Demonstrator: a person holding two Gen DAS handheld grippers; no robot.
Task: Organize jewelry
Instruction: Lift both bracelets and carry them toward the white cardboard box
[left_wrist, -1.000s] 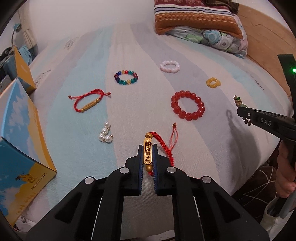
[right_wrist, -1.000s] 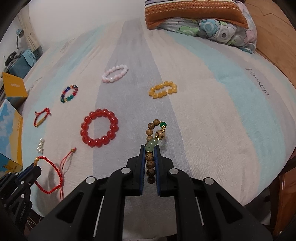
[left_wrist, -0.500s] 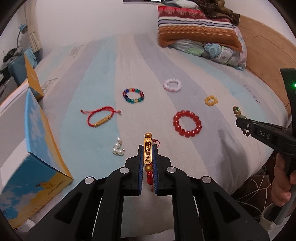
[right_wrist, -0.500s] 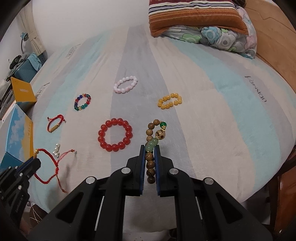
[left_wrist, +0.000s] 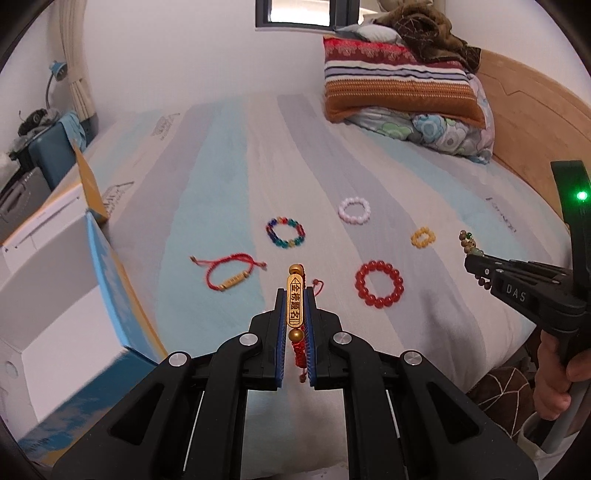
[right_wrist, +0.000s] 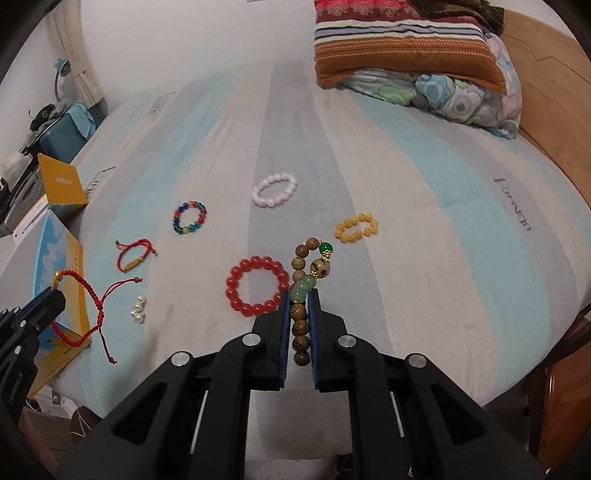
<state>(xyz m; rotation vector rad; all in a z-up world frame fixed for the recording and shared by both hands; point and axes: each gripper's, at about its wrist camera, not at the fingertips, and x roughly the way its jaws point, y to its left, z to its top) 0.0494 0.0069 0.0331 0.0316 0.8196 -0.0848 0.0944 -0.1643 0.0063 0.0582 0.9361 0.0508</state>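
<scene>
Jewelry is spread on the striped bed (right_wrist: 424, 221), and two pieces are now in the air; the left gripper (left_wrist: 295, 314) is clamped on a red cord bracelet (left_wrist: 294, 308) with a gold bar; the right gripper (right_wrist: 298, 306) is clamped on a wooden bead bracelet (right_wrist: 300, 291) with green beads; both have risen since a second ago, so the cord that trailed on the sheet now hangs free and more of the room shows; the open box (left_wrist: 62, 332) at the left looks like the likely destination; a red bead bracelet (right_wrist: 257, 287), a yellow one (right_wrist: 356, 228), a pink one (right_wrist: 274, 191), a multicoloured one (right_wrist: 189, 218), a second red cord bracelet (right_wrist: 133, 254) and pearls (right_wrist: 139, 309) lie where they lay.
</scene>
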